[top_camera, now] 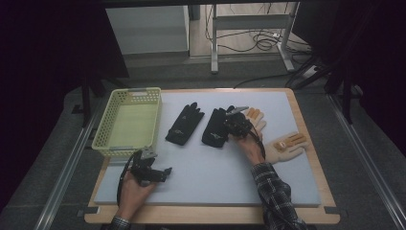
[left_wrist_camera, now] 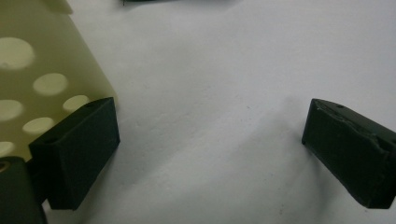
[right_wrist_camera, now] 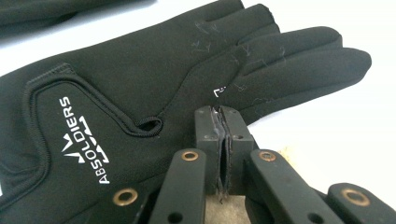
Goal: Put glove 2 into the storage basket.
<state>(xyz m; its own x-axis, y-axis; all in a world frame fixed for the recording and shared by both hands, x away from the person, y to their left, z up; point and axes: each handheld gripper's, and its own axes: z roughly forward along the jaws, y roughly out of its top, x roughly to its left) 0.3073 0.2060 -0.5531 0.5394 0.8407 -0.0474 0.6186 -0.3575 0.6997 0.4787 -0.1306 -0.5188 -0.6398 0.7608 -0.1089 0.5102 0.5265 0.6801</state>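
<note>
Black glove (right_wrist_camera: 140, 107) mid-frame: your right gripper (right_wrist_camera: 223, 140) is clamped on its edge fabric. Left gripper (top_camera: 152, 168) lower left, jaws wide apart, beside basket (top_camera: 125, 92).

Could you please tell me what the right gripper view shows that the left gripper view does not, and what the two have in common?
Right gripper view: a black fabric glove with white ABSOLDIERS lettering lying flat, the right gripper with its jaws shut at the glove's edge, and the edge of a second black glove at the top left.

Left gripper view: the pale yellow perforated plastic basket beside one jaw, and the left gripper with its jaws wide apart, nothing between them.

Both: the white foam mat underneath.
</note>
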